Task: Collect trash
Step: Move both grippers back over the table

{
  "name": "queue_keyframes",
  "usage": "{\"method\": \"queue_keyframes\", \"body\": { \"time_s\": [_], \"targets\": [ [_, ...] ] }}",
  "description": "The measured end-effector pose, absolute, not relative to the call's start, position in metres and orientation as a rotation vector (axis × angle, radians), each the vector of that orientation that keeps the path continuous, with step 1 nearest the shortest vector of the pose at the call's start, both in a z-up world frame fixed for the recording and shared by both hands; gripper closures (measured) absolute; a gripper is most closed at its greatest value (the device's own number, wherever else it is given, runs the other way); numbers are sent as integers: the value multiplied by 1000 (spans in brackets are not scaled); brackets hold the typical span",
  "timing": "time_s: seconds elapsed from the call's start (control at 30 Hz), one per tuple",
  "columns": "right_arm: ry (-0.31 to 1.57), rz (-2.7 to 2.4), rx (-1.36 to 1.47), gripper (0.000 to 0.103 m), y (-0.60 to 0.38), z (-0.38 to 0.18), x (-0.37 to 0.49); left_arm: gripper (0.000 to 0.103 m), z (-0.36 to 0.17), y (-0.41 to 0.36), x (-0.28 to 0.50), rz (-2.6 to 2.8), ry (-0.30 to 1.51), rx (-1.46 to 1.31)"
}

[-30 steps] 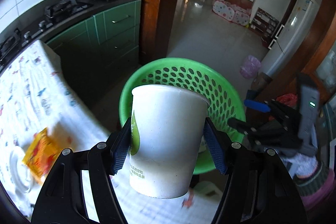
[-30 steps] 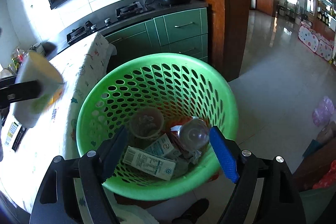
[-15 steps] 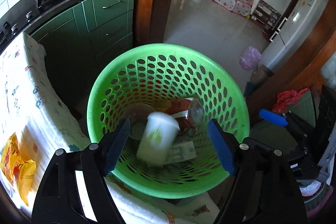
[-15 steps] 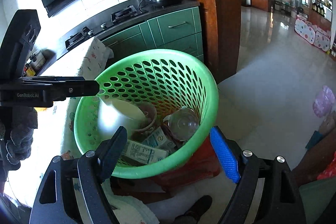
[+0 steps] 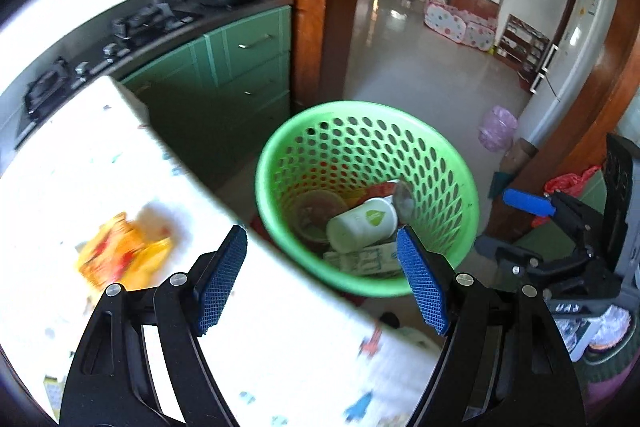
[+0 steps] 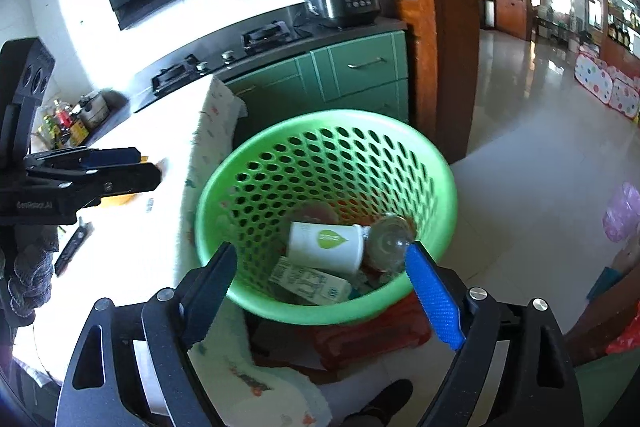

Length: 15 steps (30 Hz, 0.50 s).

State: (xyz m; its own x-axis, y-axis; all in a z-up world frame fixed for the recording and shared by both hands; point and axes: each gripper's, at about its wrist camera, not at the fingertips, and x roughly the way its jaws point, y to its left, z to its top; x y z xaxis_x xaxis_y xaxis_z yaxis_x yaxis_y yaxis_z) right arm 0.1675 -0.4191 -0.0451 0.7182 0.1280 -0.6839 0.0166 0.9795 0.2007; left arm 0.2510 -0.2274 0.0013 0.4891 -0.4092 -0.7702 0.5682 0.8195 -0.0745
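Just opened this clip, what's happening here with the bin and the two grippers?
A person with two handheld grippers is clearing trash from a table. A white paper cup with a green leaf logo lies on its side in the green perforated plastic basket, among a milk carton and other rubbish. The left gripper is open and empty; the right gripper's jaws are opening, nothing between them. A yellow snack wrapper remains on the tablecloth.

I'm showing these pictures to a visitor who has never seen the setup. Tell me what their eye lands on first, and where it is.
The bright green perforated basket dominates, standing on the floor beside the cloth-covered table. Inside it a white paper cup with a green leaf mark lies on its side among cartons. Next, the yellow snack wrapper on the table draws the eye, just beyond the left gripper, which is empty.
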Motion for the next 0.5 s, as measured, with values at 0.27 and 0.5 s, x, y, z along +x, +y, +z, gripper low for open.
{"method": "queue_keyframes", "body": {
  "time_s": [0.27, 0.5],
  "targets": [
    [748, 144, 148, 17, -371, -28, 168, 27, 14, -160, 225, -498, 831, 175],
    [749, 213, 114, 17, -328, -22, 177, 27, 18, -102, 210, -408, 810, 151]
  ]
}}
